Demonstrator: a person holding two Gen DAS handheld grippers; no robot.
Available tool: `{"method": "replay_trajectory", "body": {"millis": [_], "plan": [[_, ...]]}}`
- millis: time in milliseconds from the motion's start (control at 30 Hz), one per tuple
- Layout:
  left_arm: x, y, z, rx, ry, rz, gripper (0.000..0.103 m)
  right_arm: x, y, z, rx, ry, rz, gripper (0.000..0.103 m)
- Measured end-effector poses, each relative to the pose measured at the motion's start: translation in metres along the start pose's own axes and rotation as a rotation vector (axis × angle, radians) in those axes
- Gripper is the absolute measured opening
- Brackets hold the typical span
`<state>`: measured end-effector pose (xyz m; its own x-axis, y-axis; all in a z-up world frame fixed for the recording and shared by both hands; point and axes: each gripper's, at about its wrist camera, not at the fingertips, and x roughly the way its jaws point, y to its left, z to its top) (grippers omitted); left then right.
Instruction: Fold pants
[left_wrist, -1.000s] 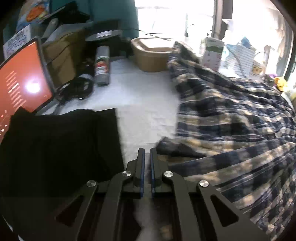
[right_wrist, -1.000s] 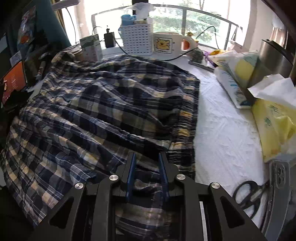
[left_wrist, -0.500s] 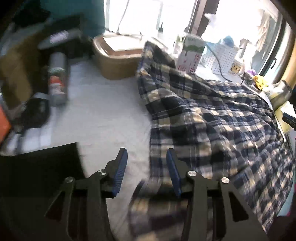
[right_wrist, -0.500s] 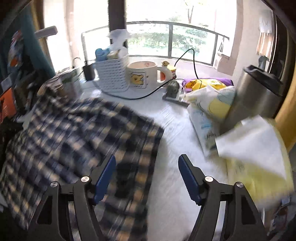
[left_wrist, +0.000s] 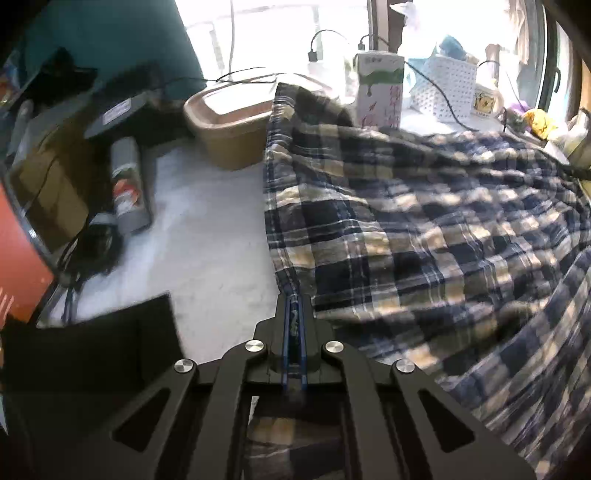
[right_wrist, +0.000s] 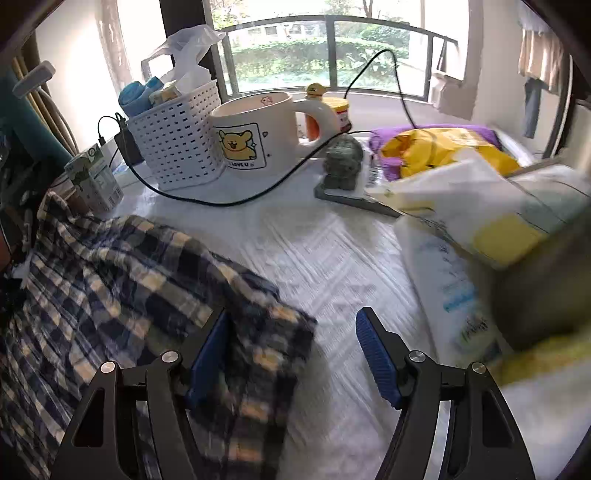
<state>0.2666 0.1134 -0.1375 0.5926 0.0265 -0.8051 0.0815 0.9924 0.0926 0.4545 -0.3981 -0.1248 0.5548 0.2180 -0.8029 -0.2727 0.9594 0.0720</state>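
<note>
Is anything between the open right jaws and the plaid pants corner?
Nothing visible. The right gripper stands open with the corner of the plaid pants already between its jaws; only bare white table cover lies around it.

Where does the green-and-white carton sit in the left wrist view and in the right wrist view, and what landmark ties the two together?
Left wrist: the green-and-white carton stands top centre-right, behind the plaid pants.
Right wrist: the carton stands at the left edge, past the pants' far corner.
Shared landmark: the white perforated basket, right of the carton in both.
</note>
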Motion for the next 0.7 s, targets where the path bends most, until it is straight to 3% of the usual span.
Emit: {"method": "replay_trajectory", "body": {"millis": [67,100,133,233,367,533,567,633,700], "plan": [[-0.002,0.002,-0.004,-0.016,0.003,0.003,0.003,0.009,0.0,0.005,-0.002,0.015,0.029,0.051],[-0.002,0.002,-0.004,-0.016,0.005,0.008,0.003,0.013,0.0,0.007,0.0,0.029,0.045,0.034],[-0.003,0.005,-0.005,-0.021,0.006,0.011,0.003,0.016,0.001,0.009,-0.007,0.027,0.05,0.029],[-0.002,0.006,-0.005,-0.037,0.009,0.009,0.003,0.019,0.009,0.016,-0.063,0.018,0.007,0.027],[0.0,0.005,-0.001,-0.041,0.011,0.011,0.003,0.02,0.017,0.026,-0.13,-0.035,-0.135,0.027],[0.0,0.008,0.001,-0.053,0.025,0.007,0.007,0.03,0.015,0.029,-0.127,-0.035,-0.187,0.028],[-0.001,0.01,0.001,-0.066,0.028,-0.005,0.008,0.028,0.015,0.029,-0.123,-0.035,-0.187,0.032],[-0.008,0.015,0.001,-0.085,0.018,0.009,0.024,0.017,0.016,0.028,-0.119,-0.045,-0.198,0.048],[-0.021,0.02,-0.001,-0.102,-0.01,0.004,0.033,0.0,0.022,0.024,-0.129,-0.077,-0.208,0.063]]}}
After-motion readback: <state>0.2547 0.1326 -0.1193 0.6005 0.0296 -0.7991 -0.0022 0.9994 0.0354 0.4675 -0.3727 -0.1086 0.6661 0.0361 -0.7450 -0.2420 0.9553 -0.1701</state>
